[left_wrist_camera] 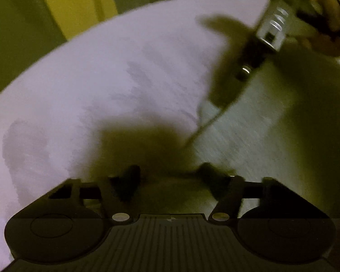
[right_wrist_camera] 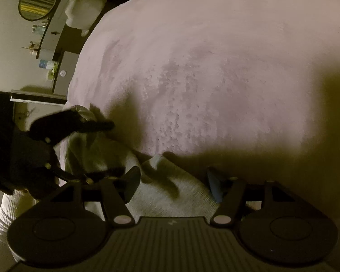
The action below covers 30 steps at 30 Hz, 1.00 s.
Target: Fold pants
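The light grey pants (right_wrist_camera: 170,188) lie on a pale lilac fuzzy blanket (right_wrist_camera: 215,79), at the near edge of the right wrist view. In the left wrist view the pants (left_wrist_camera: 260,136) spread over the right half, blurred. My right gripper (right_wrist_camera: 173,182) is open, its fingers wide apart just above the grey cloth. My left gripper (left_wrist_camera: 170,174) is open over the shadowed edge of the pants. It also shows in the right wrist view (right_wrist_camera: 102,147), open, with cloth between its fingers. The right gripper's body shows in the left wrist view (left_wrist_camera: 260,45).
The blanket (left_wrist_camera: 102,90) covers a bed. A shelf unit with a round mirror (right_wrist_camera: 37,1) and small items stands beyond the bed's left side. A white pillow or cloth (right_wrist_camera: 86,4) lies near the bed's far corner. A yellow-green wall (left_wrist_camera: 68,4) is behind.
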{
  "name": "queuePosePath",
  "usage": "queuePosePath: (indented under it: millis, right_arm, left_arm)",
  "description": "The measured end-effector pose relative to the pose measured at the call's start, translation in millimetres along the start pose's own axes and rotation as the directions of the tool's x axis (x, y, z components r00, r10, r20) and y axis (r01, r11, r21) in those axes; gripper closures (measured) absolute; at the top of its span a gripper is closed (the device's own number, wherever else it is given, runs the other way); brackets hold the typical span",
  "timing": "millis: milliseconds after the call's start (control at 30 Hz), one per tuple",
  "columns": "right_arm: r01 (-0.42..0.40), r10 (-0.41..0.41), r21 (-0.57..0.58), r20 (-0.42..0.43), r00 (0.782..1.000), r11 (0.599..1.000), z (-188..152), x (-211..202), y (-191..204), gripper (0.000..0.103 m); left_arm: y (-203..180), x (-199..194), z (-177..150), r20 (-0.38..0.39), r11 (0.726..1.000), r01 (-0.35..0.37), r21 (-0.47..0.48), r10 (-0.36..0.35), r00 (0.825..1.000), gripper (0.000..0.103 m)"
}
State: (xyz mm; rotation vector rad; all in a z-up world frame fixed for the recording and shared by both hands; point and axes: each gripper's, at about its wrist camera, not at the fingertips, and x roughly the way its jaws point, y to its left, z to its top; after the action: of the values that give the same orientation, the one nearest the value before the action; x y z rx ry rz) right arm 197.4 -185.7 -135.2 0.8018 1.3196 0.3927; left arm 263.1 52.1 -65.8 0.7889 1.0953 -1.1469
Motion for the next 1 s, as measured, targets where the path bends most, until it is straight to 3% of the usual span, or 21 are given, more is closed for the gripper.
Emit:
queuePosePath:
  millis: [167,233,333,500,567,600,633,700,767,800,833,900,933,1000]
  right_arm:
    - [-0.043,0.043,0.004,-0.033,0.999,0.999,7,6,3,0.04]
    - [-0.053,0.053,0.002,-0.06,0.997,0.999,10,12,6,0.059]
    - [-0.075,0.078,0.029,-0.122,0.989,0.997,14,20,5,0.068]
    - [-0.163,0.17,0.051,-0.17,0.971,0.985,16,26,15,0.069]
    - [-0.117,0.126,0.062,-0.185,0.975,0.991,21,41,16,0.069]
    - [-0.104,0.121,0.093,-0.196,0.973,0.99,24,50,13,0.075]
    - [-0.092,0.111,0.101,-0.192,0.975,0.991,24,56,13,0.091]
    - [-0.061,0.071,0.077,-0.131,0.989,0.995,23,57,20,0.093]
    - [-0.067,0.068,0.042,-0.026,0.997,0.997,17,44,28,0.094]
    - [-0.086,0.085,0.029,0.034,0.996,0.996,15,33,30,0.095]
    - [-0.1,0.098,0.028,0.073,0.993,0.995,16,26,28,0.103]
    - [-0.11,0.103,0.025,0.2,0.974,0.994,19,10,23,0.103]
    - [-0.08,0.066,0.04,0.26,0.963,0.996,23,4,21,0.103]
    - [-0.103,0.079,0.078,0.269,0.96,0.992,30,1,17,0.098]
  left_arm:
    - [-8,-5,-15,-0.023,0.997,0.075,0.03,-0.074,0.997,0.061]
    - [-9,-8,-21,-0.015,0.996,0.085,0.021,-0.084,0.996,0.061]
    - [-11,-10,-36,-0.003,0.996,0.086,-0.009,-0.086,0.996,0.061]
    - [-13,-5,-40,0.024,0.996,0.08,-0.038,-0.08,0.997,0.06]
    - [-12,-4,-39,0.026,0.995,0.081,-0.057,-0.08,0.996,0.059]
    - [-13,-8,-41,0.029,0.996,0.073,-0.058,-0.071,0.997,0.058]
    - [-15,-12,-42,0.031,0.996,0.062,-0.06,-0.06,0.998,0.058]
    - [-22,-18,-43,0.051,0.998,0.032,-0.059,-0.029,0.998,0.057]
    - [-32,-30,-46,0.084,0.999,0.015,-0.051,-0.011,0.996,0.047]
    - [-38,-38,-49,0.107,0.998,0.019,-0.054,-0.013,0.994,0.035]
    - [-42,-43,-53,0.121,0.997,0.035,-0.065,-0.026,0.992,0.029]
    - [-51,-45,-60,0.128,0.995,0.041,-0.091,-0.029,0.991,0.025]
    - [-55,-44,-63,0.109,0.995,0.024,-0.099,-0.013,0.994,0.027]
    - [-64,-46,-69,0.091,0.996,0.002,-0.092,0.006,0.996,0.026]
